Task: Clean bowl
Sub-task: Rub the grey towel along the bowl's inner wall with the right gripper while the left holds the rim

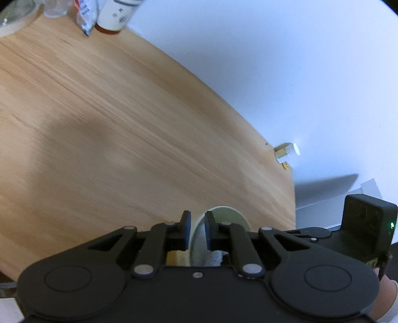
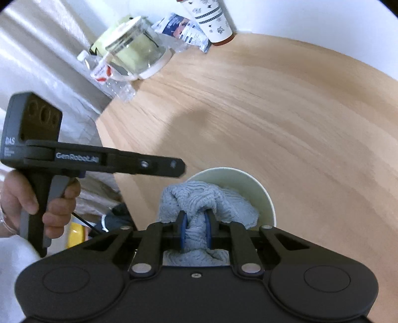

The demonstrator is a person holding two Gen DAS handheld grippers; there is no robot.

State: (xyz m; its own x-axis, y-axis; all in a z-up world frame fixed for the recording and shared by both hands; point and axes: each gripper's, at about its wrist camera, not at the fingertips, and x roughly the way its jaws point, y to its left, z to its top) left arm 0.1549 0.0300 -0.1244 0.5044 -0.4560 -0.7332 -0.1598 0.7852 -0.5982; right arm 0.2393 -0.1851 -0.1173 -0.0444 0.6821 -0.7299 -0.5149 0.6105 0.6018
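the bowl [image 2: 258, 198], a pale green paper one, sits near the front edge of the wooden table [image 2: 273, 111], tipped a little toward the right-hand tool so its inside faces the cloth. the left gripper [image 1: 197, 231] is clenched on the bowl's rim, one blue pad outside the wall and one inside, which looks meant to pin the light bowl so it cannot slide or spin while it is rubbed. in the right wrist view that same tool reaches in from the left, with a hand [image 2: 37, 201] wrapped round its handle, and its tip meets the bowl's near-left edge. the right gripper [image 2: 196, 229] is clamped tight on a bunched blue-grey cloth [image 2: 199, 198]; the bulk of the cloth bulges ahead of the pads and fills the near side of the bowl, pressed against the inner wall, so the soft wad does the wiping rather than the hard pads. both tools slant downward, which suits reaching over the rim. i'd judge the wiping to be under way, with the far inner wall bare and not yet covered by the cloth. at the back of the table, well apart from the work, stand a glass jar [image 2: 139, 52], a plastic bottle [image 2: 109, 77], a packet [image 2: 184, 29] and a tall patterned cup [image 2: 211, 17]; a small bottle [image 1: 286, 151] lies at the table's far right edge.
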